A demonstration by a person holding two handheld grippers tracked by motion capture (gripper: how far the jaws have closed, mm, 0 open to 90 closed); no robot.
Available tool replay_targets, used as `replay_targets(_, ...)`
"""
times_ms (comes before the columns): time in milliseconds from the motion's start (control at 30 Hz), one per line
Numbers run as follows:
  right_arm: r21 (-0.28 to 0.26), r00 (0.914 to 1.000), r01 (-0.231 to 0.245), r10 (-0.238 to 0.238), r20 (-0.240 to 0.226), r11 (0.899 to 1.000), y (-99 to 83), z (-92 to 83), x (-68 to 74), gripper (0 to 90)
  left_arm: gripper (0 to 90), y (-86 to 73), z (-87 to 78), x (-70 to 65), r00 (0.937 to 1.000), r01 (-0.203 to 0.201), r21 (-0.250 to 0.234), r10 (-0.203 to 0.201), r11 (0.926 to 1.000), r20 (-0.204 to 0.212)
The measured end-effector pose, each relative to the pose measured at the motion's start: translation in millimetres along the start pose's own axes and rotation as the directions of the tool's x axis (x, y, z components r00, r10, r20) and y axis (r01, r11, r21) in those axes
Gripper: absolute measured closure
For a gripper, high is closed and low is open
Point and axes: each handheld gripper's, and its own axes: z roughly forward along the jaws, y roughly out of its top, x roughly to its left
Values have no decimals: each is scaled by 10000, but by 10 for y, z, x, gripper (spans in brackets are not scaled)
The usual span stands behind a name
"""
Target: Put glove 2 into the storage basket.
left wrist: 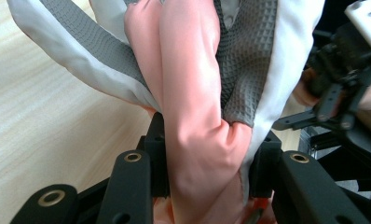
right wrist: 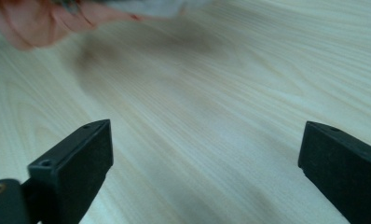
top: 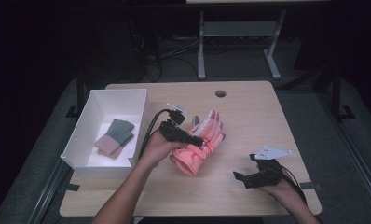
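pink glove pinched at the left, right jaws spread over bare wood

the left gripper [top: 198,140] clamps the padded pink-and-grey winter glove [left wrist: 197,93] between its fingers; the right gripper [right wrist: 207,163] gapes wide, holding nothing, the glove well beyond its fingertips.

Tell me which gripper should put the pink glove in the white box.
Left. The left gripper is already shut on the pink glove and sits beside the white box. The right gripper is open, empty, farther away.
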Motion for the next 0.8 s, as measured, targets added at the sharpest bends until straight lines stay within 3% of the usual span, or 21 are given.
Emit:
replay_targets(500, 143, 9996, 192, -196, 224, 9997, -23, 53, -12, 26, 602, 187, -630, -166, 9966, -248, -180, 233, 9995, -790)
replay_targets(800, 183, 9994, 9, -15, 336, 9998, -27, 59, -27, 26, 601, 211, -1131, -181, 9907, -147, -729, 47, 9972, -1358)
